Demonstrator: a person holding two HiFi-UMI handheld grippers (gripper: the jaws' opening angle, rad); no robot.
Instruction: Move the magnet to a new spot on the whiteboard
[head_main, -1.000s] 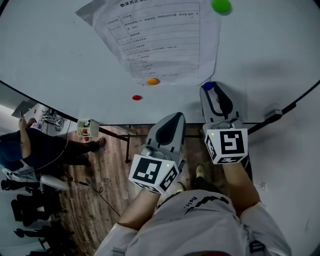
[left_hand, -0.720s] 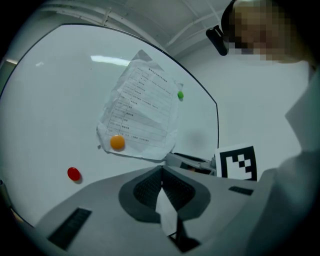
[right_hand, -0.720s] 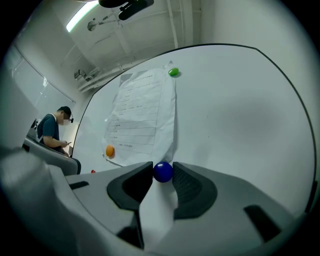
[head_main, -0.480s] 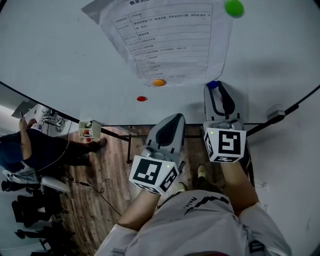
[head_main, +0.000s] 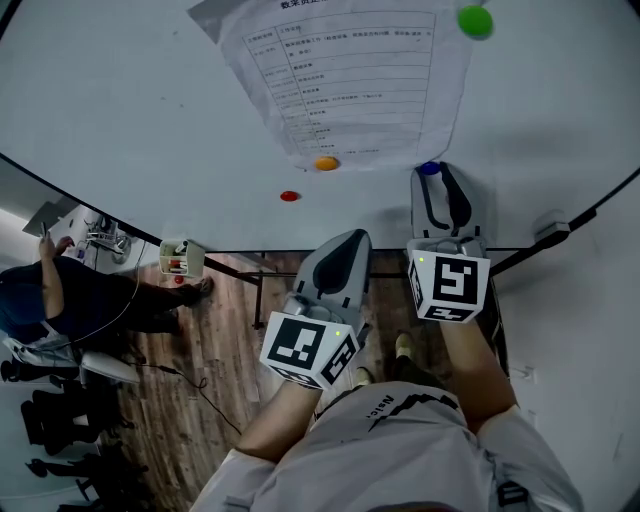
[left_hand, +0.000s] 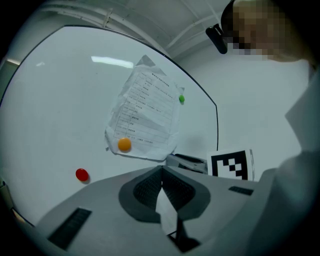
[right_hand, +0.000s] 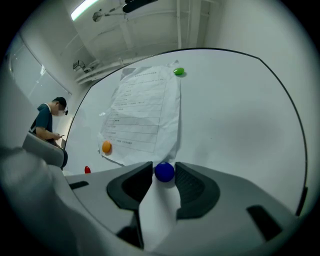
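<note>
A blue magnet sits on the whiteboard just below the lower right corner of a printed paper sheet. My right gripper is shut on it, one fingertip on either side. My left gripper hangs lower and to the left, away from the board, jaws shut with nothing in them. A green magnet pins the sheet's top right corner and an orange magnet its lower edge. A red magnet sits alone on the board.
A person stands at the far left beyond the board's edge, near a small box. A dark clip sits on the board's frame at the right. Wooden floor shows below.
The head view has drifted, so the board's contents sit slightly further right. The right gripper stays on the blue magnet at about the same spot by the sheet. The left gripper is still.
</note>
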